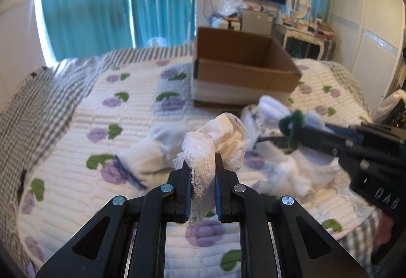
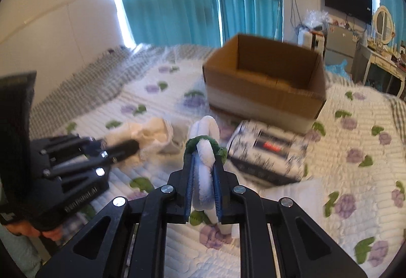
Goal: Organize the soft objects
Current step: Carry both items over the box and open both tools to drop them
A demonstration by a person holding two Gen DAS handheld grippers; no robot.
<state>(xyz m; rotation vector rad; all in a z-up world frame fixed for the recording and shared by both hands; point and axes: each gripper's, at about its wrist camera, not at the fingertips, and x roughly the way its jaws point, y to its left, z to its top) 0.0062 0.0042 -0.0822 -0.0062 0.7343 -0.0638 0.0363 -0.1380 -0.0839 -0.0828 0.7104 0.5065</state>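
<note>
Pinching a lace-trimmed cloth [image 1: 215, 148] and a green-banded white fluffy item [image 2: 204, 163], probably a sock, left gripper [image 1: 202, 163] and right gripper [image 2: 204, 168] face the cardboard box [image 2: 266, 90] ahead, presumably for dropping in.

Item count on the bed [image 2: 355, 191]:

- Cardboard box [image 2: 266, 90]: one, open-topped, toward the far edge of the bed.
- Grippers: two. The left gripper [image 1: 203, 163] carries one cream lace cloth [image 1: 218, 141]; the right gripper [image 2: 204, 168] carries one white-and-green fluffy item [image 2: 204, 148].
- Loose white cloths on the quilt: at least two, one with a blue edge [image 1: 144, 156]; the exact number is unclear through blur.
- Printed packet [image 2: 269, 153]: one, just in front of the box.
</note>
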